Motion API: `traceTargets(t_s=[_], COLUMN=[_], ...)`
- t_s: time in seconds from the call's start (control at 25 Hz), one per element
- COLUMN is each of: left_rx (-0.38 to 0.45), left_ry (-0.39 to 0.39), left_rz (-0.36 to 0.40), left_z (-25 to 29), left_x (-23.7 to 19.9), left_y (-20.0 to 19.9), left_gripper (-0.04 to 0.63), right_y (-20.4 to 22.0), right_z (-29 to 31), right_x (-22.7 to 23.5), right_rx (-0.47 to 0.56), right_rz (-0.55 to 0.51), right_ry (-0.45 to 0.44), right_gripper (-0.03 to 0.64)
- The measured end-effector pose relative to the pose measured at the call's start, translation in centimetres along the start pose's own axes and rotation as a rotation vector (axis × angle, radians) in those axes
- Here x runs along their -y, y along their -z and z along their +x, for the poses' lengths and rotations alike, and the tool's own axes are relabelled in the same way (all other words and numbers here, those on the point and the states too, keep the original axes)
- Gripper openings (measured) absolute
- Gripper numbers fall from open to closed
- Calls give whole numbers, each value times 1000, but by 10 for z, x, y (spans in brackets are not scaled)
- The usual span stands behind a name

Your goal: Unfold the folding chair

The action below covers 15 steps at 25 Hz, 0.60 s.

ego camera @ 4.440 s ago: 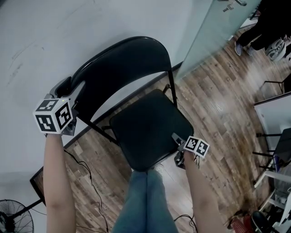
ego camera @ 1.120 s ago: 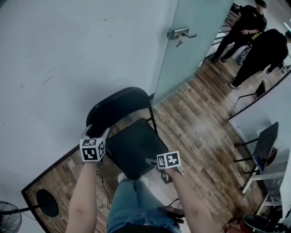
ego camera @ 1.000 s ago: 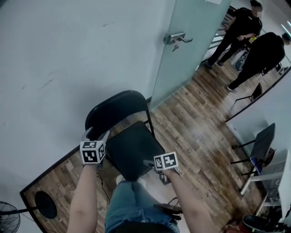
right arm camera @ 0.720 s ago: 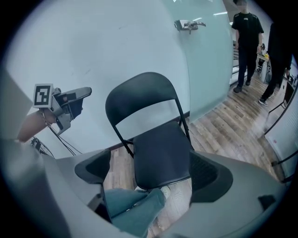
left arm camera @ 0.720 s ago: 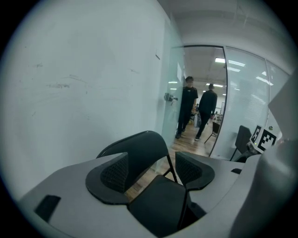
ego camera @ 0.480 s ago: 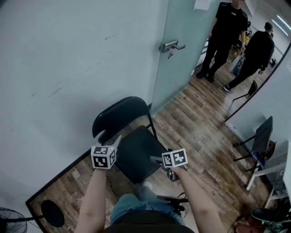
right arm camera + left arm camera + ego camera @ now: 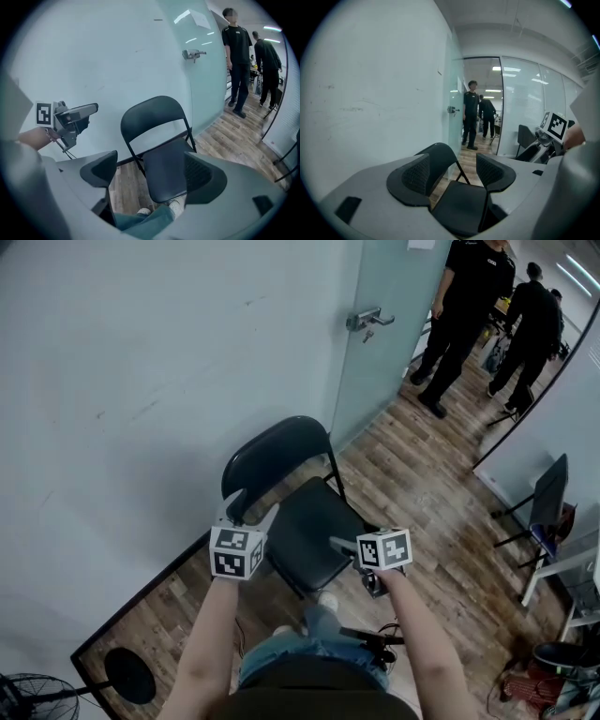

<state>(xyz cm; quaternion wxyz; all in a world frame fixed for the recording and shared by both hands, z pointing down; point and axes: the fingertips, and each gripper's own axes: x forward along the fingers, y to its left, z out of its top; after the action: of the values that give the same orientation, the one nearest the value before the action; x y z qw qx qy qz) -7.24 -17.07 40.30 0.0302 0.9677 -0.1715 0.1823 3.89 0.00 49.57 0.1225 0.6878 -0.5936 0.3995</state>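
I see the folding chair [image 7: 314, 542] standing opened out on the wooden floor [image 7: 431, 493]. Its seat lies flat and its curved backrest is up. It stands close to the pale wall [image 7: 141, 362], just beside the frosted glass door [image 7: 384, 287] with the lever handle. Its long axis runs upright, from the legs to the top of the backrest, which leans back slightly toward the wall. The seat's front edge points at me, toward my jeans and shoe at the bottom of the head view.

My left gripper [image 7: 251, 505] is raised in the air on the backrest side, clear of the chair. In the left gripper view its fingers [image 7: 416, 176] are spread partway with nothing between them. The chair [image 7: 459, 208] shows only beyond the gap.

My right gripper [image 7: 342, 547] hangs over the seat's right front corner, also off the chair. In the right gripper view its fingers [image 7: 204, 176] stand well apart and empty, though they have just been drawing closer together. The chair [image 7: 164, 164] sits farther off below them, and the left gripper [image 7: 70, 119] shows at that view's left.

Two people in dark clothes [image 7: 469, 306] stand past the door. A fan [image 7: 37, 695] sits at the lower left corner, and another dark chair [image 7: 548, 493] stands at the right.
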Motion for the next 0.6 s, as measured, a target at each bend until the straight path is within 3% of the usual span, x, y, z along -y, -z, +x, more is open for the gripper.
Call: traceTargets(t_s=[0.32, 0.6], left_rx=[79, 152], left_ry=[39, 47], left_rz=[32, 87], left_z=[-66, -124], left_x=[-7, -13], left_y=[-5, -13], left_gripper=[274, 128], right_y=[-9, -15], right_z=[-40, -82], right_x=[-71, -137], right_rx=[144, 301], right_rz=[-88, -207], right_ry=[67, 133], right_gripper=[298, 164])
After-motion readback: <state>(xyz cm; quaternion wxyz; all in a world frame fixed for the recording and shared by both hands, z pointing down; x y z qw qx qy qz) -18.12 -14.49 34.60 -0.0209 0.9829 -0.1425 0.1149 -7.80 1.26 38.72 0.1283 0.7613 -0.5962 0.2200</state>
